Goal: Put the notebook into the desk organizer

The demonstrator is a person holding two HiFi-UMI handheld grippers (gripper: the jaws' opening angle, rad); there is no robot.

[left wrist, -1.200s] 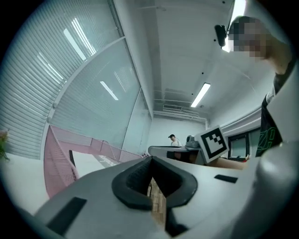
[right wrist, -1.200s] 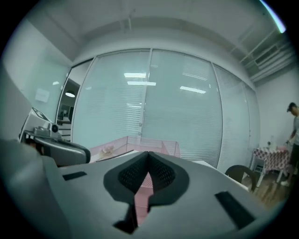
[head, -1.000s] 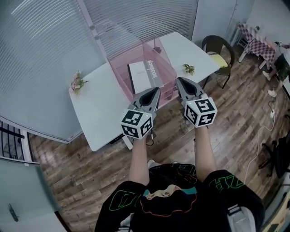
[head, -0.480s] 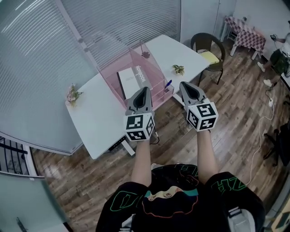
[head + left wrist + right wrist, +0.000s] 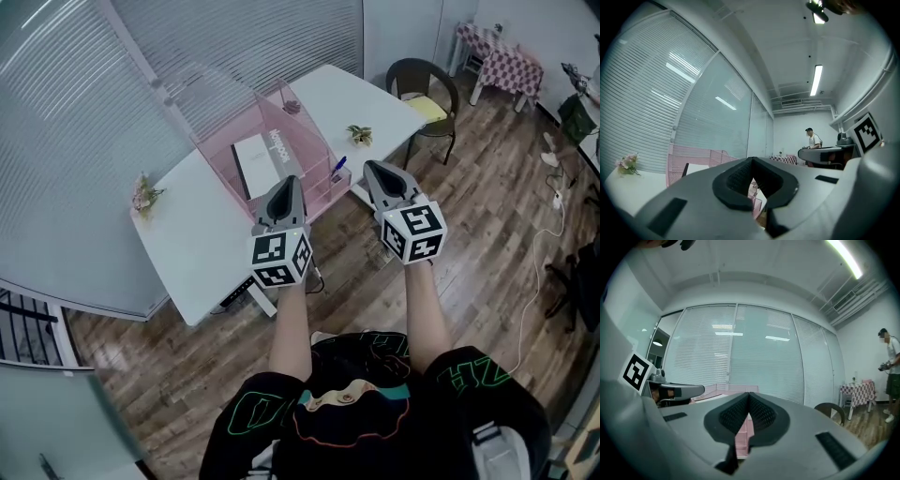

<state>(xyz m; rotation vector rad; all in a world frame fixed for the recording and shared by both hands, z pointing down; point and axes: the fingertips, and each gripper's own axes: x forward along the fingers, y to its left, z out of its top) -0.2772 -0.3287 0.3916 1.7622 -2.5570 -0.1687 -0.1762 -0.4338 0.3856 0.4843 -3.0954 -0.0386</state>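
Beyond left hand-held gripper (image 5: 286,184), notebook (image 5: 254,164)

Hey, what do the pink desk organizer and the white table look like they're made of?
Desk organizer: pink and see-through, with a fine grid showing in the left gripper view, so probably coated wire mesh, possibly tinted plastic. Table: smooth, matte white top with no grain, likely laminate or painted board; the look leaves that open.

white table (image 5: 192,258) holds pink organizer (image 5: 223,155), two plants (image 5: 143,194) (image 5: 359,134).
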